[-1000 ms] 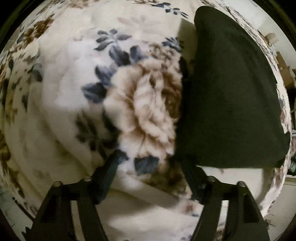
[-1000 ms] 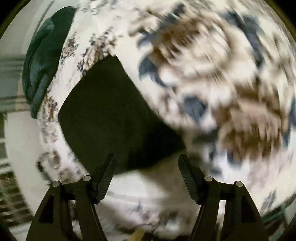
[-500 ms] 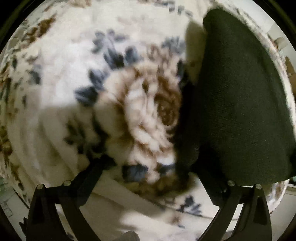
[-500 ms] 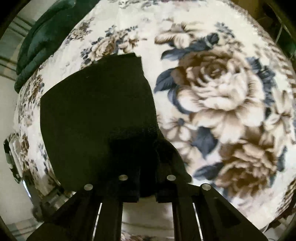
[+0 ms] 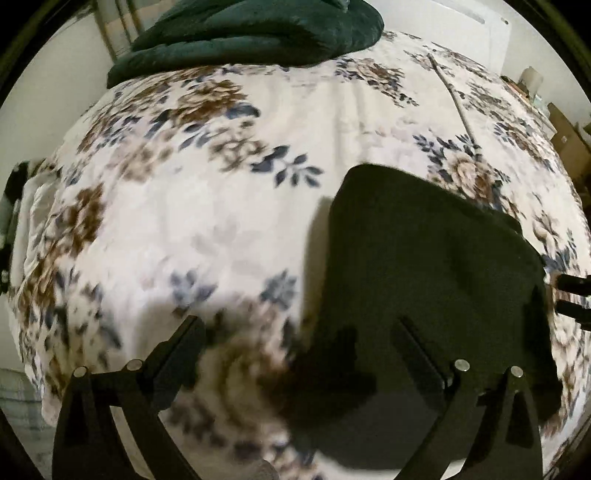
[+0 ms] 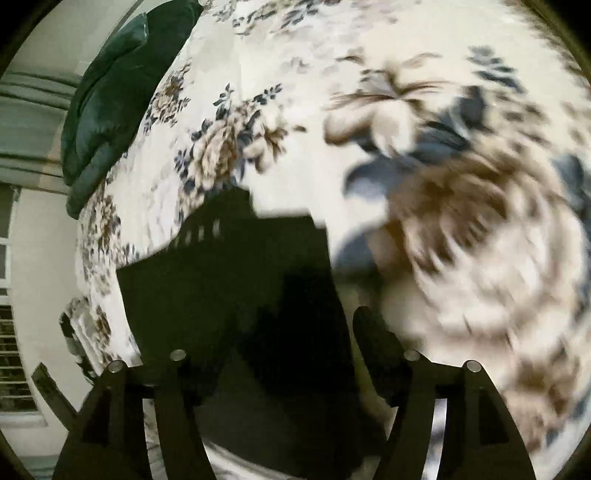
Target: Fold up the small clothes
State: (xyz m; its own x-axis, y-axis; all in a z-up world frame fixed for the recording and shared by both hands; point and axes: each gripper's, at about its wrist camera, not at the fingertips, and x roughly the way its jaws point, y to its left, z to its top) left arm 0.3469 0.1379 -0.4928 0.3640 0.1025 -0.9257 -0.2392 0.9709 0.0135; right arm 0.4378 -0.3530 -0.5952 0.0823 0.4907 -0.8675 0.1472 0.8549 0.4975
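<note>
A small dark green-black garment [image 5: 424, 258] lies folded flat on the floral blanket [image 5: 221, 221]. My left gripper [image 5: 299, 339] is open and raised above the garment's near left corner, its right finger over the cloth. In the right wrist view the same garment [image 6: 229, 280] lies below my right gripper [image 6: 291, 328], which is open and empty, its left finger over the cloth. The right gripper's fingers [image 5: 572, 295] show at the right edge of the left wrist view.
A folded dark green blanket [image 5: 258, 33] lies at the far end of the bed; it also shows in the right wrist view [image 6: 110, 103]. White wall and cardboard boxes [image 5: 565, 129] stand beyond the bed's right side. A window with blinds [image 6: 14, 332] is at left.
Both grippers have lifted away from the blanket. The right gripper, shut on the garment's edge half a second ago, has opened and let go. The garment now lies folded.
</note>
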